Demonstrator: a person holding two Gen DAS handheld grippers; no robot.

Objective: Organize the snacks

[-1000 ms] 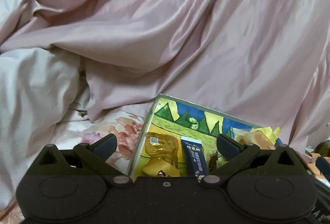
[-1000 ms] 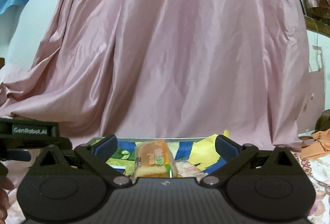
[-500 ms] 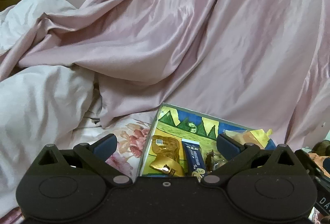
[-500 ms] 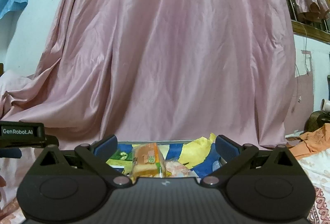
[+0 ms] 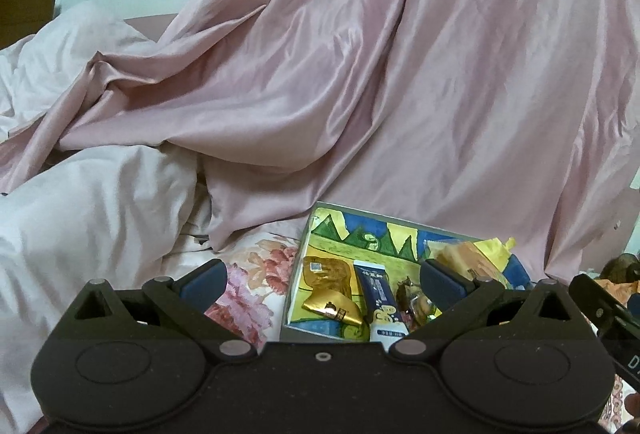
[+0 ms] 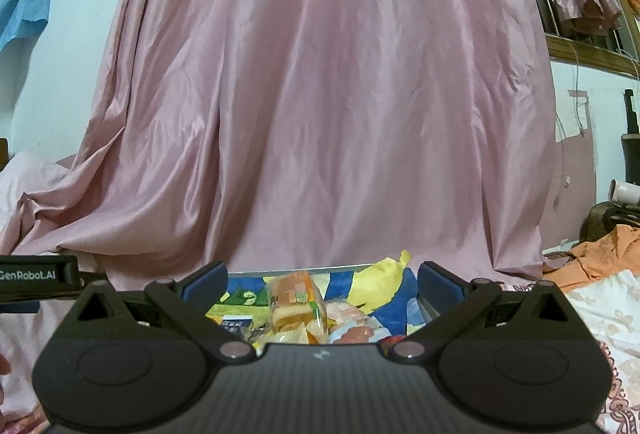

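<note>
**On the bed: both grippers back off from the filled tray**

On the floral bedsheet, the shallow painted cardboard tray now sits lower and farther off in both views than a second ago. The left gripper and right gripper have lifted away, fingers spread wide, holding nothing. That suggests placing is nearly done. Countable inside: one gold foil pouch, one dark-blue tube-shaped pack, one clear-wrapped bread slice pack; the rest are too jumbled to count.

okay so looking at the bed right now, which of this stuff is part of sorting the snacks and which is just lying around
Part of the job:
painted box
gold packet
blue-and-white tube
wrapped sandwich
left gripper and right gripper, both open

Just lying about:
pink satin sheet
floral bedsheet
orange cloth
</note>
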